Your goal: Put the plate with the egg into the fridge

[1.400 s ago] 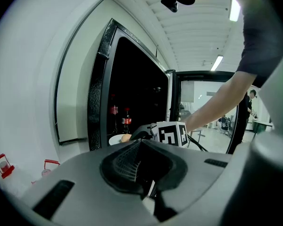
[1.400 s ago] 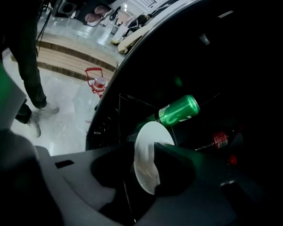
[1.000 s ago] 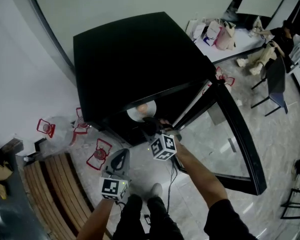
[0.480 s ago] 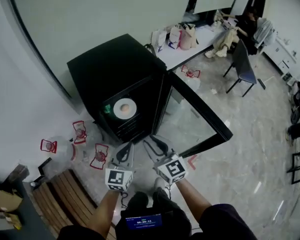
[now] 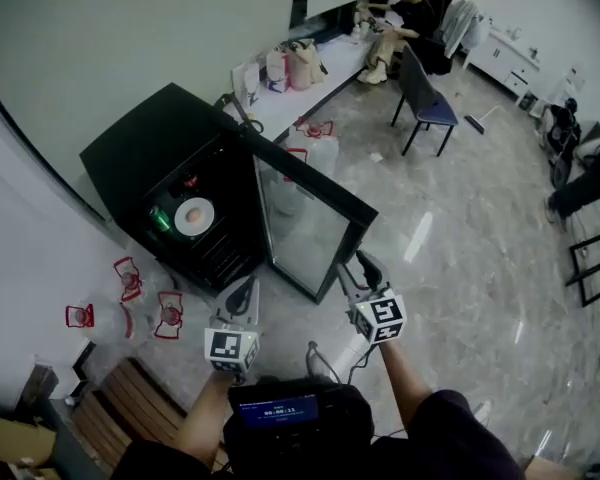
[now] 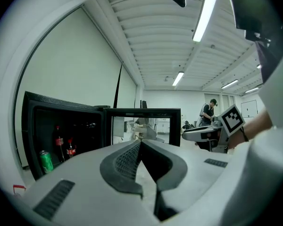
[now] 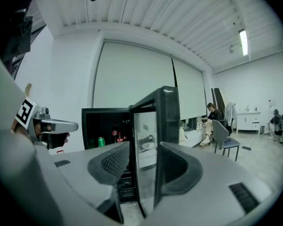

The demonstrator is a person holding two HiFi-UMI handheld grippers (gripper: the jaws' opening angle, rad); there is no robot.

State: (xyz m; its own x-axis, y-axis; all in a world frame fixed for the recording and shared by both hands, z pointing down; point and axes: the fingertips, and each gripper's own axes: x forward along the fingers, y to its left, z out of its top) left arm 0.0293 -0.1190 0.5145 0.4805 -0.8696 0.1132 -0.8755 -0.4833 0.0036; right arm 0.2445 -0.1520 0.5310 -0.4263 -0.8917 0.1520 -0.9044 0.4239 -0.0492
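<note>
The plate (image 5: 206,208) with the egg (image 5: 192,214) sits on a shelf inside the open fridge (image 5: 130,153). We think the plate is hard, slippery and easy to break. The egg can roll, so we would hold the rim and keep it flat. Our left gripper (image 6: 140,144) has its jaws together on nothing. Our right gripper (image 7: 144,147) has its jaws apart and opening, with nothing held. Only the head view shows the plate. The gripper views show a green can (image 6: 46,161) instead.
</note>
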